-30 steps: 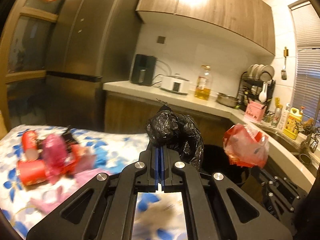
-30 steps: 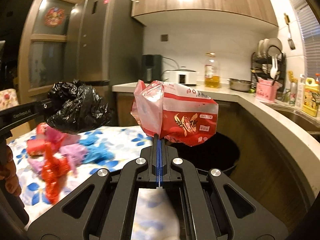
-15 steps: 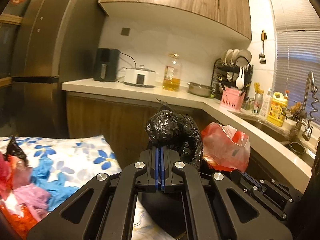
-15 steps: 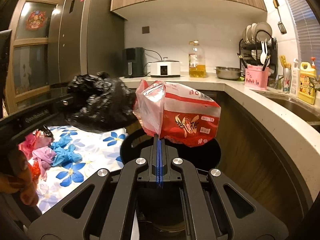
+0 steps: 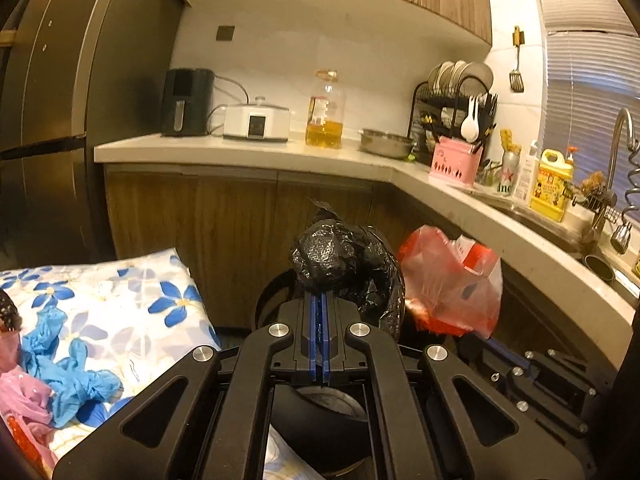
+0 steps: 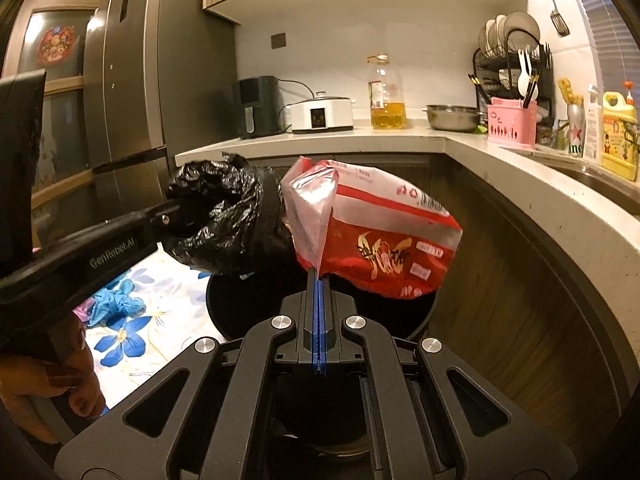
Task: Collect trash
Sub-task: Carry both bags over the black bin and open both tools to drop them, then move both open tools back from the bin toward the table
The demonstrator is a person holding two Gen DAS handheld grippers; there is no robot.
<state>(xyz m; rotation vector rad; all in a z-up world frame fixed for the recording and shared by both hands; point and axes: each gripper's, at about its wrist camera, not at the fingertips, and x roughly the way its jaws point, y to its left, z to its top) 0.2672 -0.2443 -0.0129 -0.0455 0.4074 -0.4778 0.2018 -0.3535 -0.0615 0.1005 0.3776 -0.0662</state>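
My left gripper (image 5: 319,300) is shut on a crumpled black plastic bag (image 5: 344,260) and holds it above the round black trash bin (image 5: 320,436). My right gripper (image 6: 318,280) is shut on a red and clear snack bag (image 6: 384,232), held over the same bin (image 6: 224,312). In the right wrist view the black bag (image 6: 224,216) touches the snack bag's left side. In the left wrist view the snack bag (image 5: 448,280) hangs just right of the black bag.
A table with a blue-flower cloth (image 5: 132,300) lies to the left, bearing blue gloves (image 5: 68,372) and pink wrappers (image 5: 20,400). A wooden cabinet and L-shaped counter (image 5: 360,160) wrap behind and right. A fridge (image 6: 152,80) stands at left.
Both grippers have swung right from the table toward the bin, carrying their bags. The two bags have come together above the bin opening.
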